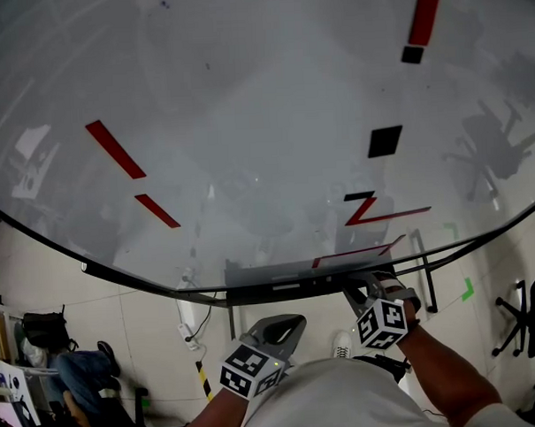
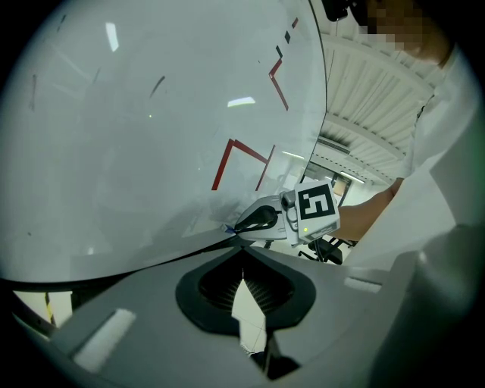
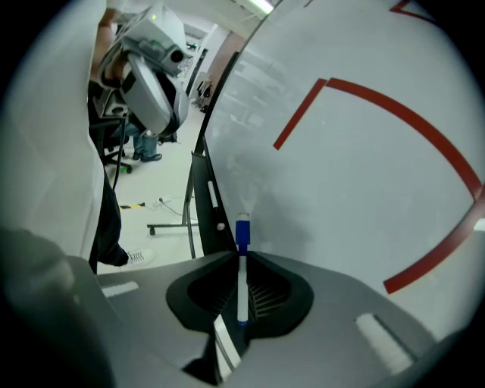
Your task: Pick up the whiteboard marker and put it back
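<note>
**Marker in the right gripper, cap towards the board, tray just left of it**

The left gripper [image 2: 242, 256] hangs back from the whiteboard [image 1: 246, 121], below its lower edge in the head view. Its own view shows the jaws pressed together with nothing between them. It has no part in the hold and is the farther of the two from the work.

To its right, the right gripper [image 3: 241, 256] is up at the board's lower edge. The whiteboard marker [image 3: 242, 276] is pinched between its jaws, clear of any surface. The marker's long axis lies along the line the gripper points. The blue cap sticks out past the jaw tips towards the white surface, and the white barrel runs back between the pads.

The dark tray [image 3: 203, 189] along the board's bottom edge runs away from the jaws just left of the cap. It sits at a slight slant to the marker rather than squarely across it.

Putting it back therefore looks to turn on a small shift leftward and down. That would lay the barrel along the tray's length instead of nosing cap-first into the board. The right hand is plainly the one placed for this. I cannot tell from these views whether the cap touches the board.
</note>
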`<state>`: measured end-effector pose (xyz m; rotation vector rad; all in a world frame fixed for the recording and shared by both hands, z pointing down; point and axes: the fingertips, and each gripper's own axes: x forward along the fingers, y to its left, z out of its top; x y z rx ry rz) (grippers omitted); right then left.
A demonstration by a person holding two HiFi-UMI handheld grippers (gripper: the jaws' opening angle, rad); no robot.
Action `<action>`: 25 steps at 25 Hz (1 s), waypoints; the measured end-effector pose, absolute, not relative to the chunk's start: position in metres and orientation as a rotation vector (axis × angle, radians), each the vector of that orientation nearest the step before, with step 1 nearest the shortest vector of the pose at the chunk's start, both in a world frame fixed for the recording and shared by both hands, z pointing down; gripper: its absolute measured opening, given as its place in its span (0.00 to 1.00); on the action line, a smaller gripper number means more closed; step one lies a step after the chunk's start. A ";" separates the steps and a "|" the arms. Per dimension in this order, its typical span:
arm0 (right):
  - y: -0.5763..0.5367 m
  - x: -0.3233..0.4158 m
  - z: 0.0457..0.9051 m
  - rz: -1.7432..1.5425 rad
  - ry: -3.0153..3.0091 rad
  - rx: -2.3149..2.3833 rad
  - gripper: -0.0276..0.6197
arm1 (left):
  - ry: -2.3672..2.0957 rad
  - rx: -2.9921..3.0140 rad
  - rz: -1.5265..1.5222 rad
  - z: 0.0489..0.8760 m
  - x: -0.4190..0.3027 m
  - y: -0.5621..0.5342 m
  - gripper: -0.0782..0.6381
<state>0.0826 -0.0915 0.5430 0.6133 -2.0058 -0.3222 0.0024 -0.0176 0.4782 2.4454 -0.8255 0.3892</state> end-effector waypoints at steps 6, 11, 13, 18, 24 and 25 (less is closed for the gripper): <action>-0.091 0.078 0.514 0.078 -2.293 0.753 0.09 | -0.826 2.445 0.388 0.478 0.002 -0.018 0.13; -0.087 0.082 0.508 0.389 -2.435 0.805 0.09 | -0.829 2.442 0.387 0.479 0.002 -0.018 0.13; -0.085 0.084 0.506 0.520 -2.477 0.827 0.09 | -0.829 2.443 0.386 0.478 0.002 -0.018 0.13; -0.081 0.085 0.498 0.792 -2.565 0.868 0.09 | -0.836 2.441 0.380 0.479 0.001 -0.019 0.13; -0.076 0.085 0.498 0.877 -2.605 0.881 0.09 | -0.825 2.436 0.369 0.478 0.005 -0.017 0.13; -0.076 0.085 0.497 0.902 -2.613 0.885 0.09 | -0.825 2.436 0.367 0.477 0.005 -0.016 0.13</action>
